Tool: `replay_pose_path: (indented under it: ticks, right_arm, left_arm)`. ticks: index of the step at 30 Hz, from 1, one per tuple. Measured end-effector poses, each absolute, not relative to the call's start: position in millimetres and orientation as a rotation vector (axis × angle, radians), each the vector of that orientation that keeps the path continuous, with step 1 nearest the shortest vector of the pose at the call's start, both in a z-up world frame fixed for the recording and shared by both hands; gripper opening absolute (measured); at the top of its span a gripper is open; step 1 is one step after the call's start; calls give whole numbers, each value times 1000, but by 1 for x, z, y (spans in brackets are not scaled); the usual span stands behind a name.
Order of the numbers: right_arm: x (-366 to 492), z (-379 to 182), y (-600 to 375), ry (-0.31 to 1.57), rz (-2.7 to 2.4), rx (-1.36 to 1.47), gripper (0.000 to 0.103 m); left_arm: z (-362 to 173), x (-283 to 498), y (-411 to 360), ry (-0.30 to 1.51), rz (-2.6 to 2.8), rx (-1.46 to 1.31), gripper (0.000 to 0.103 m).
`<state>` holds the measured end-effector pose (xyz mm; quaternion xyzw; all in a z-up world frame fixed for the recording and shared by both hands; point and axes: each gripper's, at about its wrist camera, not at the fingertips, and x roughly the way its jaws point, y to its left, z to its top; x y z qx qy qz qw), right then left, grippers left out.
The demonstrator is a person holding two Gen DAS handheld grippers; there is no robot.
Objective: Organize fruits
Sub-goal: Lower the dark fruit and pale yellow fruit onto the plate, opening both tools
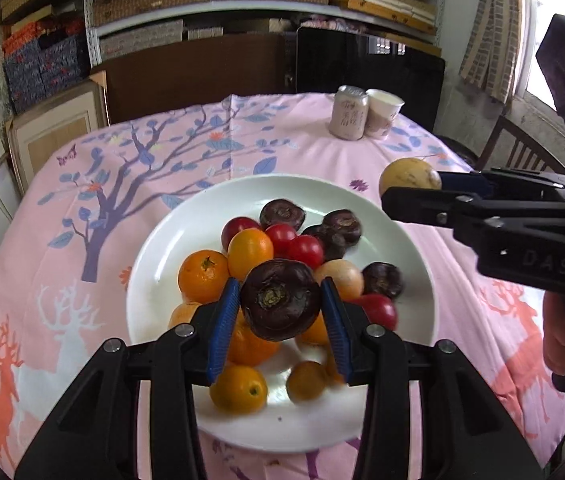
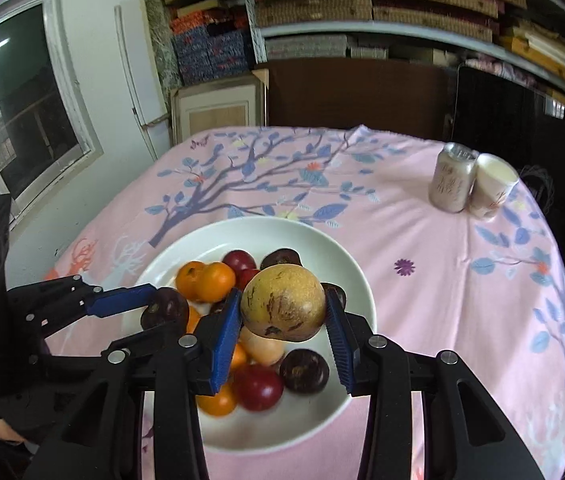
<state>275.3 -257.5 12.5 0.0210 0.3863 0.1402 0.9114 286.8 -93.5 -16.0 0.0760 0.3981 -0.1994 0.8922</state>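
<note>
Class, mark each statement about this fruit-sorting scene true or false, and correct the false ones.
1. The left gripper holds a dark purple fruit. True.
2. The right gripper is empty. False: it is shut on a yellow-brown fruit.
3. The white plate holds oranges and red fruits. True.
4. The can lies on its side. False: it stands upright beside a paper cup.
5. The tablecloth is plain blue. False: pink, printed with trees and deer.

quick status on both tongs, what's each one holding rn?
Left tongs: closed on a dark purple fruit, over the white plate.
Right tongs: closed on a yellow-brown round fruit, above the plate.
</note>
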Motion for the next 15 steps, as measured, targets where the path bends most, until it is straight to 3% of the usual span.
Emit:
replay_pose_path:
  ticks: [4,6,8,15]
  right_arm:
    - [296,-16,-255,839,301,58,43]
    - [300,-23,-253,845,302,57,50]
    - [298,-24,-254,824,290,61,64]
    - [277,-12,-261,812,278,89,65]
  left_arm:
    - [-33,304,-90,855,-407,155,45]
    - [-33,304,-89,845,-393,154,66]
    - [-28,301,-85,809,-377,147,89]
    - [-16,282,-67,801,-326,115,92]
